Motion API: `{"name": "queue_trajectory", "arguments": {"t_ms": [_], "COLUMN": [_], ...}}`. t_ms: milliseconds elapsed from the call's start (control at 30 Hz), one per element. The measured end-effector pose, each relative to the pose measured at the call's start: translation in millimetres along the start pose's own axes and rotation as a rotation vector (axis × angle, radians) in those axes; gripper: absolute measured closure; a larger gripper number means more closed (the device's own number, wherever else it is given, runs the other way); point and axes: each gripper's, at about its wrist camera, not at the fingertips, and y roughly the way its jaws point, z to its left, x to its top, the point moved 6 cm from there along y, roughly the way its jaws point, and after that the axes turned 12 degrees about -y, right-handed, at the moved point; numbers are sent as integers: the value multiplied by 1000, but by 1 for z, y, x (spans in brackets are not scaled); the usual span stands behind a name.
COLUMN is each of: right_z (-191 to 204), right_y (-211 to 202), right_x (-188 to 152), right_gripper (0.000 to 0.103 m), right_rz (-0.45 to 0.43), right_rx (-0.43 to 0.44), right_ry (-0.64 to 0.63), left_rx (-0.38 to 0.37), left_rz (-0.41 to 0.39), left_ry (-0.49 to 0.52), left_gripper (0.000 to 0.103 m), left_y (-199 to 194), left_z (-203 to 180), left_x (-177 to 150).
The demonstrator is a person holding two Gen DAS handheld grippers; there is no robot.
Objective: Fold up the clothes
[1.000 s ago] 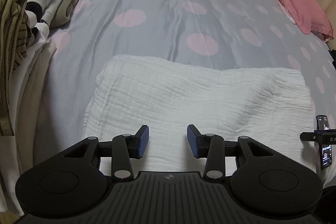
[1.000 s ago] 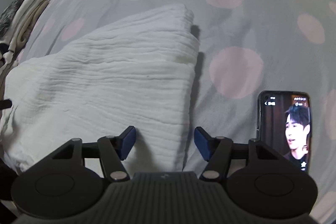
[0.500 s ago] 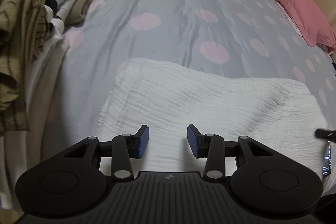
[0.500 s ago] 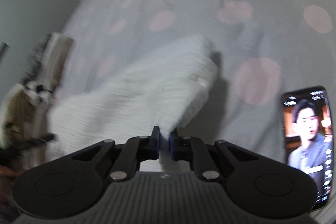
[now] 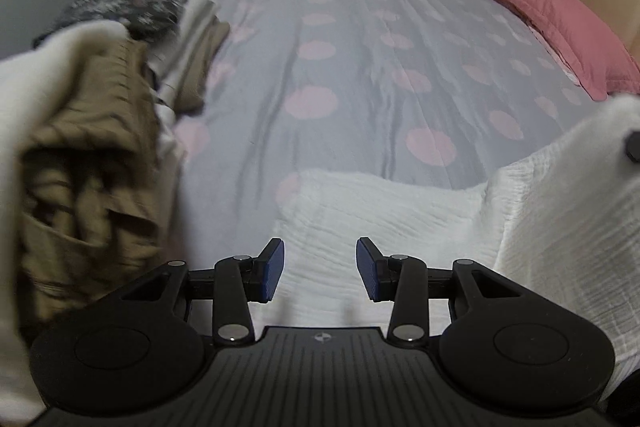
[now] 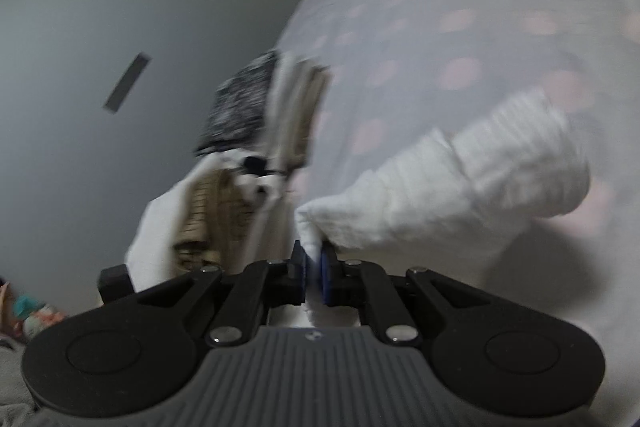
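While the right tool pinched one end of the white garment and raised it off the bed, the left tool hovered spread above the flat part; carrying that end across probably came next.

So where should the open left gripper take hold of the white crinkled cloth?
The left gripper could pinch the white crinkled cloth at its flat left edge, coming from the left: that side lies free on the bedspread, while the right gripper already lifts the right side.
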Motion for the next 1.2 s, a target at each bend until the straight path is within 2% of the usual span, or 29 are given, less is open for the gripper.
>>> {"name": "queue_trajectory", "arguments": {"t_ms": [233, 433, 533, 600, 833, 967, 1133, 1200], "right_z": [53, 49, 46, 49, 44, 37, 30, 20], "right_y": [93, 169, 179, 173, 99, 76, 65, 63], "right_x": [13, -18, -24, -21, -6, -39, -89, -96], "right_gripper": [95, 95, 86, 76, 73, 73, 72, 49], "right_rz": [85, 202, 224, 205, 93, 129, 124, 92], "right_rx": [82, 49, 62, 94, 61, -38, -132, -187], "right_ry": [-33, 7, 30, 36, -61, -189, -253, -258], "left_rx": [44, 73, 73, 71, 63, 40, 13, 29], "left_rz": [-29, -17, -17, -19, -23, -15, 42, 67], "left_ry": [-39, -50, -53, -53, -46, -36, -12, -7], "left_gripper": [65, 65, 65, 65, 65, 65, 60, 56], "left_y": [-18, -22, -22, -23, -26, -29, -19, -7], "left_z": [30, 48, 50, 50, 48, 41, 29, 27], "left_x": [11, 9, 7, 7, 8, 8, -4, -9]}}
